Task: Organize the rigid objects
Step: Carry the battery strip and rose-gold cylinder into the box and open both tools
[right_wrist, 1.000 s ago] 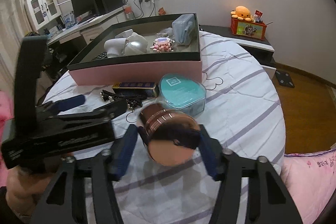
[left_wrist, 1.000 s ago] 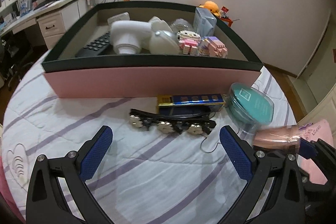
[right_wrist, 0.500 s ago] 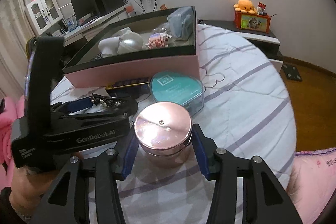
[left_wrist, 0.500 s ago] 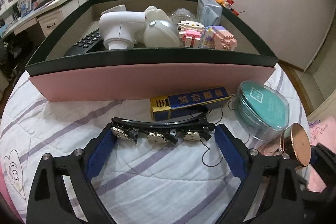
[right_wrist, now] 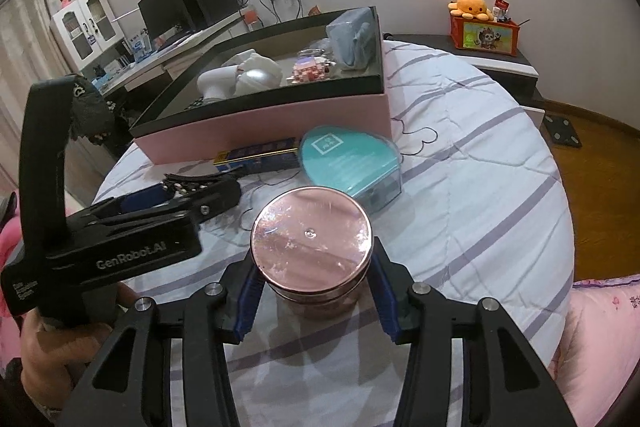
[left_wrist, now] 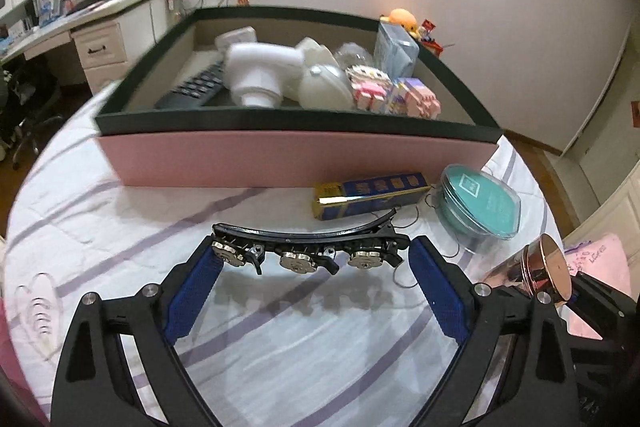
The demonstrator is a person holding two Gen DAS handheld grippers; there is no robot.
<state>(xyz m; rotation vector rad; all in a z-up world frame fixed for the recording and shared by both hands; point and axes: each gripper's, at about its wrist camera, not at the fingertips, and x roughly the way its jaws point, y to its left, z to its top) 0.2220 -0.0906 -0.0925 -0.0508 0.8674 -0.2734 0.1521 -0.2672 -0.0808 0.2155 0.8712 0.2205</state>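
From the left wrist, the left gripper (left_wrist: 311, 259) is holding its jaws wide, clamping the black hair clip (left_wrist: 308, 247) end to end, lifted above the striped bedspread (left_wrist: 120, 227). The pink box (left_wrist: 296, 159) is sitting toward the bed's far edge (a desk and monitor are standing behind, by the white wall). From the right wrist, the right gripper (right_wrist: 312, 281) is gripping the rose-gold jar (right_wrist: 312, 243) narrowly over the near edge; the teal case (right_wrist: 350, 163) is lying just beside the box's front corner.
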